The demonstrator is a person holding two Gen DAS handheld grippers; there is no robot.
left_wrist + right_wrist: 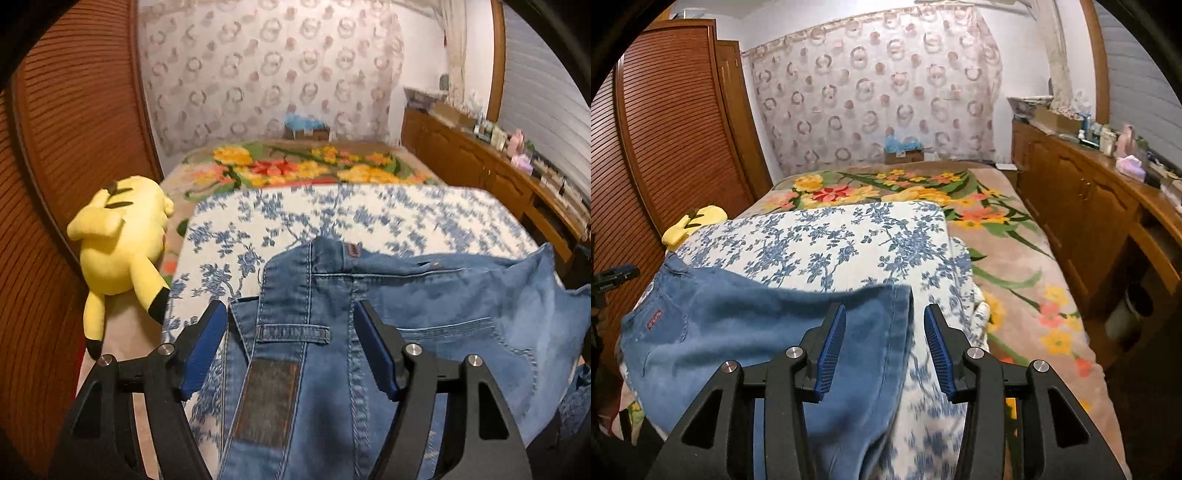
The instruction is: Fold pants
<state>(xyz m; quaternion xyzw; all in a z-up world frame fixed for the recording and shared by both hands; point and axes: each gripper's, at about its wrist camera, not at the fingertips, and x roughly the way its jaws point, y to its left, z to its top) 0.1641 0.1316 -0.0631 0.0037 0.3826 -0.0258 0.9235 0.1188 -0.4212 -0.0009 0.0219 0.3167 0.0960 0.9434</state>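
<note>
While flat on the bedspread (849, 236), pants (314, 295) between parted jaws

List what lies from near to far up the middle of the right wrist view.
right gripper → jeans → blue-flowered white cloth → floral blanket → cardboard box → ring-patterned curtain

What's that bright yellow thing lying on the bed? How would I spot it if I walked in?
Start at the bed with its flowered blanket, and find the blue-and-white flowered cloth spread over it. Between that cloth's edge and the brown slatted wardrobe doors lies a soft toy. It is the only plain yellow thing there, with black tips on its long ears, and it lies well clear of the jeans.
</note>
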